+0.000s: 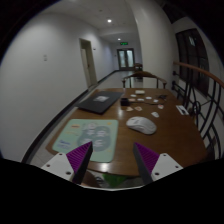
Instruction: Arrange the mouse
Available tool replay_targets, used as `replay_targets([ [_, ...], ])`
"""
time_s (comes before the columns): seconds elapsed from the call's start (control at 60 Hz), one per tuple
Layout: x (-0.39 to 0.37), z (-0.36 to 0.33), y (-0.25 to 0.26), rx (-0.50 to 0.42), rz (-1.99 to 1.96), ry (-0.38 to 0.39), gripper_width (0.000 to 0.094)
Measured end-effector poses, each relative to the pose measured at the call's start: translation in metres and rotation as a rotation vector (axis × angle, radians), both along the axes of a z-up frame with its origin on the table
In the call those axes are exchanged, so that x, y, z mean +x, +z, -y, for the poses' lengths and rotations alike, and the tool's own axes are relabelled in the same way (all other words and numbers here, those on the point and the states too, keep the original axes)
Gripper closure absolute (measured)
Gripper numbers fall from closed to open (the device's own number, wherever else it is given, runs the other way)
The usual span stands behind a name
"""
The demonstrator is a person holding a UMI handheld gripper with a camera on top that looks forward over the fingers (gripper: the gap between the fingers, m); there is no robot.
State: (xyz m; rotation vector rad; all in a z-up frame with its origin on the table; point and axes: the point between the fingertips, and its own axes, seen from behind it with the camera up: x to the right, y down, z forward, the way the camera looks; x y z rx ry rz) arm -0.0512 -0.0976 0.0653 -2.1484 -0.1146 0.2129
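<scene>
Gripper view: tool (113,163) open, mouse (141,124) beyond.

White mouse (141,124) lies flat on the wooden table (165,140) — untouched.

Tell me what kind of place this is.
Probably an office or institutional building: a long wooden table stands in a white-walled corridor with doors and ceiling lights. A laptop and white mouse lie beyond the open gripper.

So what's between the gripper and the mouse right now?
In the gripper view, only bare brown table lies between the open gripper and the white mouse. A pale green mat sits off to the side, beyond one finger.
</scene>
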Motion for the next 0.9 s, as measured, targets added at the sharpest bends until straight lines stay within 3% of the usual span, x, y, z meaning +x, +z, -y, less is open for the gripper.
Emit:
replay_targets([
  [0.25, 0.059, -0.033, -0.021, -0.035, 0.122, -0.148, 0.0110],
  [0.75, -0.068, -0.013, -0.013, -0.098, 0.152, -0.088, 0.0122],
  [0.9, -0.115, 0.010, -0.009, -0.096, 0.152, -0.035, 0.0246],
])
